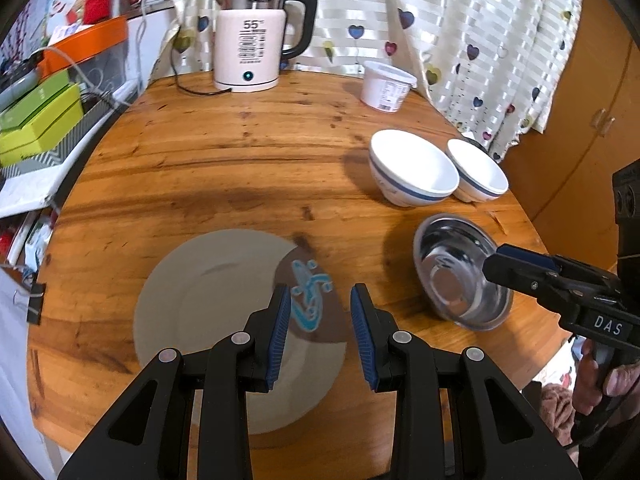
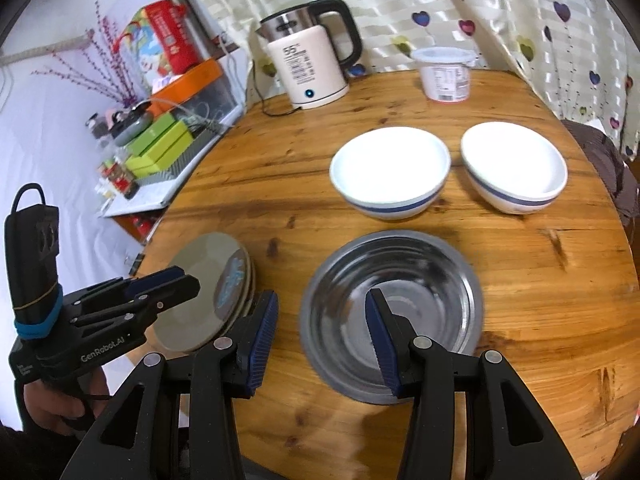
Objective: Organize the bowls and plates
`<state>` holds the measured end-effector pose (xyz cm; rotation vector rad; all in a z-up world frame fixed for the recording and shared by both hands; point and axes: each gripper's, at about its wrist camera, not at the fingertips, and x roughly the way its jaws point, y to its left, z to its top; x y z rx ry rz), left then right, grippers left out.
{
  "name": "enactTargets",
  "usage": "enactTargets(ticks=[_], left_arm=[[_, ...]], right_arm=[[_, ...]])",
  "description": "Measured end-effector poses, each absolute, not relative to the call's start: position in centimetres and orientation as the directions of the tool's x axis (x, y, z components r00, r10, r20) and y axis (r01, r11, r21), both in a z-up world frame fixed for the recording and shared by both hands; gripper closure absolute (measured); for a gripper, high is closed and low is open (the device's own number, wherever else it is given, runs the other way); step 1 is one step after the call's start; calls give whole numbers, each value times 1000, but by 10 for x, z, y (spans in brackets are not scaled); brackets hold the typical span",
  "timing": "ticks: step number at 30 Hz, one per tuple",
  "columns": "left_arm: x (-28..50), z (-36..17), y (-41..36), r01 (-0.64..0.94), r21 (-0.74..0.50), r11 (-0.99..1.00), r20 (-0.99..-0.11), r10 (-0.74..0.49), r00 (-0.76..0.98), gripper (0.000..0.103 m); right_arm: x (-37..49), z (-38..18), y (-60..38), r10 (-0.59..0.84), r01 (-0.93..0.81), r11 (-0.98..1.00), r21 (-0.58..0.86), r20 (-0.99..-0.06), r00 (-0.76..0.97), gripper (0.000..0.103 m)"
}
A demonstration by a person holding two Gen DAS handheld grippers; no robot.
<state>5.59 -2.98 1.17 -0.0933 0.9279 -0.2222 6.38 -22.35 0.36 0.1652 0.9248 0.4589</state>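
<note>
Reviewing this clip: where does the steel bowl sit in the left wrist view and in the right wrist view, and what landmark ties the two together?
Left wrist view: the steel bowl lies right of centre, beside the right gripper, below the two white bowls.
Right wrist view: the steel bowl lies low in the middle, behind the right gripper's fingers.
Shared landmark: the kettle at the table's far edge.

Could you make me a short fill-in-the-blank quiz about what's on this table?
1. The kettle shows the number ____.
2. Each white bowl has a ____ stripe below the rim.
3. The bowl nearest the right tool is made of ____.
4. The left tool hovers over a stack of ____.

Missing words: 55; blue; metal; plates
</note>
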Motion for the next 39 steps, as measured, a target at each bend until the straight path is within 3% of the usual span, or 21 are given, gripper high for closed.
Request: enactTargets(ticks=[26,39], left_arm=[[92,14,-59,205,-140,969,-790,-234,566,71],[127,8,-52,170,-209,963,-796,-268,543,71]], right_arm=[[86,3,-248,402,-227,916,331,-746,531,58],[113,-1,-250,383,-194,923,332,-754,534,58]])
